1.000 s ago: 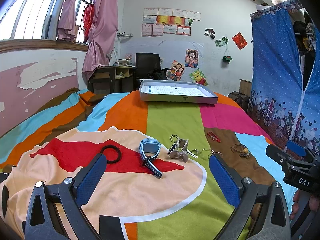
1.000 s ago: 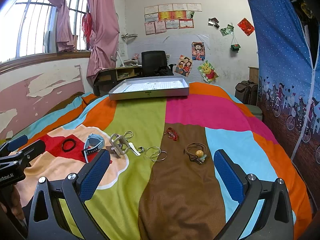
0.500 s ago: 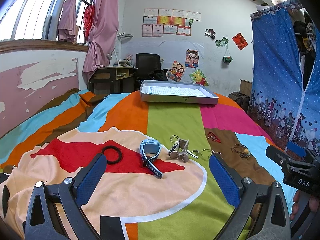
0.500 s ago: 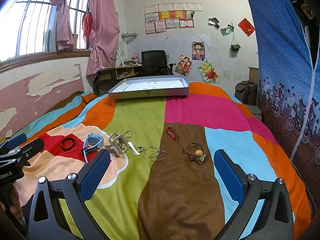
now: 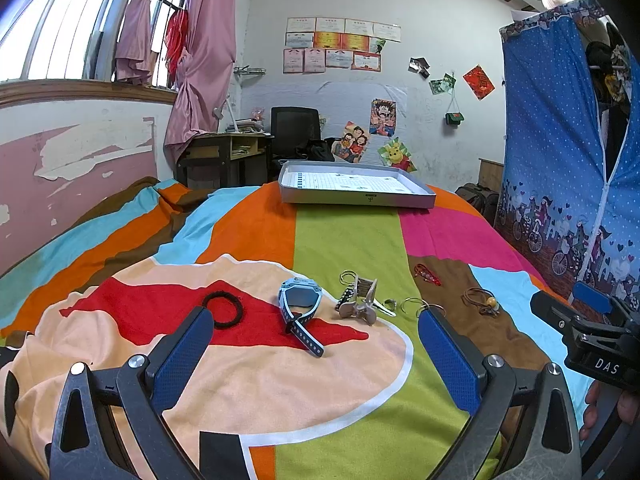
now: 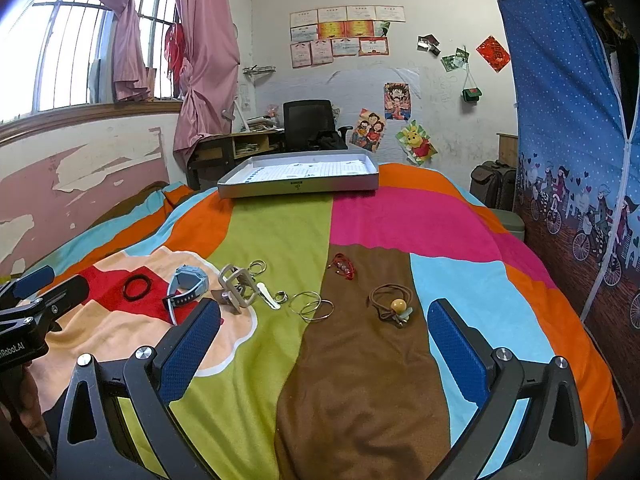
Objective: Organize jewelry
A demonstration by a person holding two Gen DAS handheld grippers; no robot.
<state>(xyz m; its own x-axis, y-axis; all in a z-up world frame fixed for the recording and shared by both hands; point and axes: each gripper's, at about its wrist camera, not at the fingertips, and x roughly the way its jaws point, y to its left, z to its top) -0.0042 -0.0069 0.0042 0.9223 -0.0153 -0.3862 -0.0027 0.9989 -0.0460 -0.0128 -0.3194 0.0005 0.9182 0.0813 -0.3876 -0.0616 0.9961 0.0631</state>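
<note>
almost nothing changed over the last second: only a slight drift of both views, every piece lying where it lay. means no pick begun yet, sorting likely at its very start

left gripper with fingers spread wide, holding nothing, hovering short of the blue watch. right gripper likewise spread and empty, near the thin bangles and the brown hair tie

also in the row across the bedspread: black hair tie, beige claw clip, red cord bracelet

grey tray well apart at the bed's far end, nothing visibly in it; beyond, desk, black chair, pink curtains, papered wall
</note>
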